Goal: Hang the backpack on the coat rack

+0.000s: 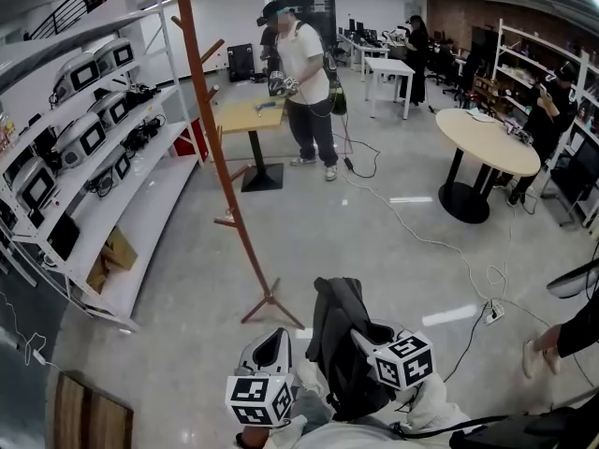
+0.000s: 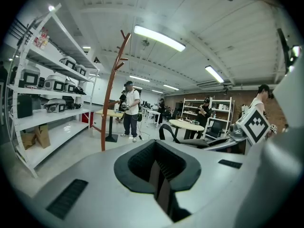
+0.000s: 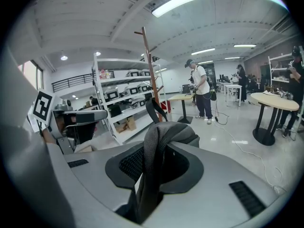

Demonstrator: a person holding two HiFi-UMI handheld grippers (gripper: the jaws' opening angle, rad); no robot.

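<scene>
The backpack (image 1: 339, 344) hangs low at the near edge of the head view, off the floor (image 1: 374, 232) and between the two grippers. The coat rack (image 1: 217, 157) stands well apart from it, farther off and to the left. Nothing hangs on the rack's pegs. The right gripper (image 1: 374, 337) carries the load: in its own view the jaws are clenched on a grey mesh strap (image 3: 156, 141) of the backpack, which arches over the pads and runs down between them. The left gripper (image 1: 270, 349) sits just beside the bag on its left. In its own view the jaws are drawn together to a narrow slit with nothing recognisable between them, and a dark loop (image 2: 166, 131) of the bag shows beyond them, ungrasped. By the look of it, the step in hand is the carry toward the rack, and the hanging itself has not begun. The next move calls for closing the gap to the pole, then lifting the bag high enough for a strap or loop to clear an upturned peg (image 1: 213, 49). The strap must be held open enough to drop over the peg before the right gripper lets go. The left gripper could help by spreading or steadying the loop. Far behind the rack, a person (image 1: 304, 82) works at a table, clear of the path.
</scene>
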